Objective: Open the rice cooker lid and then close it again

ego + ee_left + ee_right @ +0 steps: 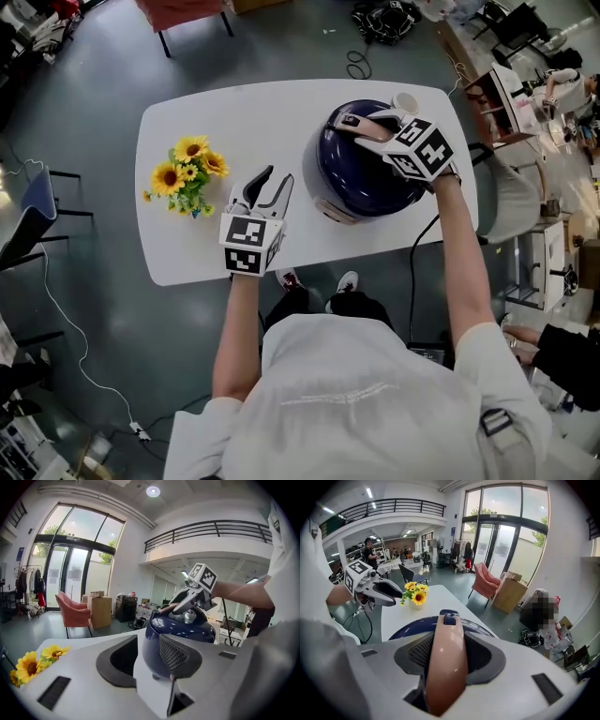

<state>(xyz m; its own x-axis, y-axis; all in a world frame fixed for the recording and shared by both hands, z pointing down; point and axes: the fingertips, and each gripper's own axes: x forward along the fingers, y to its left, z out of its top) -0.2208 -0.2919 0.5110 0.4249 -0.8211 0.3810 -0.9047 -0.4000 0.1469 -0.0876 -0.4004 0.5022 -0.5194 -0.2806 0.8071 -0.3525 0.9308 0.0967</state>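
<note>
My right tongs (367, 126) are clenched on the pinkish-beige handle (446, 658) atop the dark blue rice cooker (361, 183). The cooker stands lid down at the right of the white table (234, 117). My left tongs (272, 186) are released and empty, just left of the cooker. Sunflowers (187, 173) stand farther left.

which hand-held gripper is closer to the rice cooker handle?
Right. The right hand-held gripper straddles the handle; the left hand-held gripper is over the table, apart from the cooker.
</note>
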